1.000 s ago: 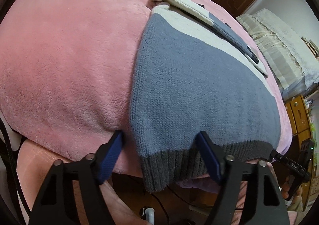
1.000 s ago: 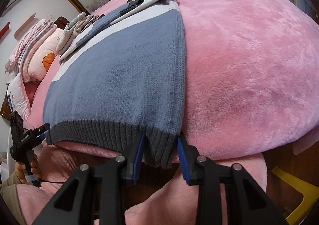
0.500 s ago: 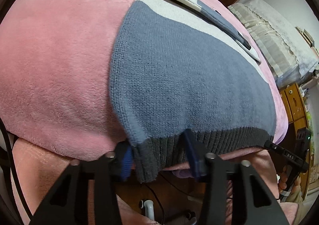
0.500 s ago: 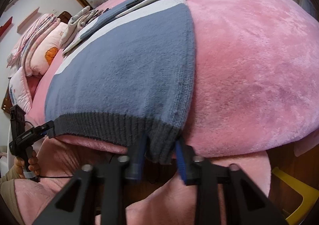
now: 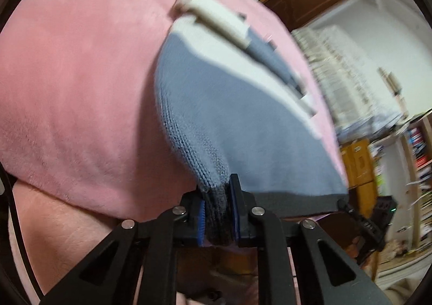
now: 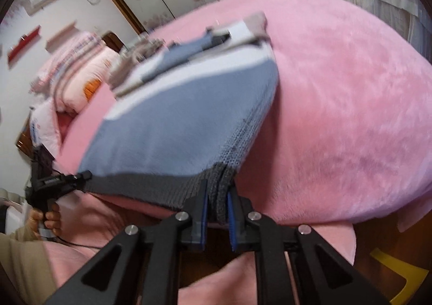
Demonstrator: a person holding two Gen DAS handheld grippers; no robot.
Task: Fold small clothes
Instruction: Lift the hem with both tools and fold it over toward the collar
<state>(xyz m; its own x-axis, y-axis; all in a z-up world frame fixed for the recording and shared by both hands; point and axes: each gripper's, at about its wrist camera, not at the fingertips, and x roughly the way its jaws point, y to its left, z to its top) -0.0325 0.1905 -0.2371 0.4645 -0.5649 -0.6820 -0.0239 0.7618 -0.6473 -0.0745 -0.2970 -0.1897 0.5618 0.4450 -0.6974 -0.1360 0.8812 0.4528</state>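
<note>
Closing on the dark ribbed hem, the left gripper [image 5: 218,213] is pinched onto the grey sweater [image 5: 243,126] at six o'clock; the right gripper [image 6: 218,213] is likewise narrowing on the opposite hem corner; the sweater is spread across the pink blanket [image 6: 351,116].

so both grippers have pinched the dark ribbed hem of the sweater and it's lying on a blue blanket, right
Not quite: the blanket is pink, not blue, as the right wrist view shows. The rest holds: the left gripper and right gripper are closing on the dark ribbed hem of the sweater.
</note>
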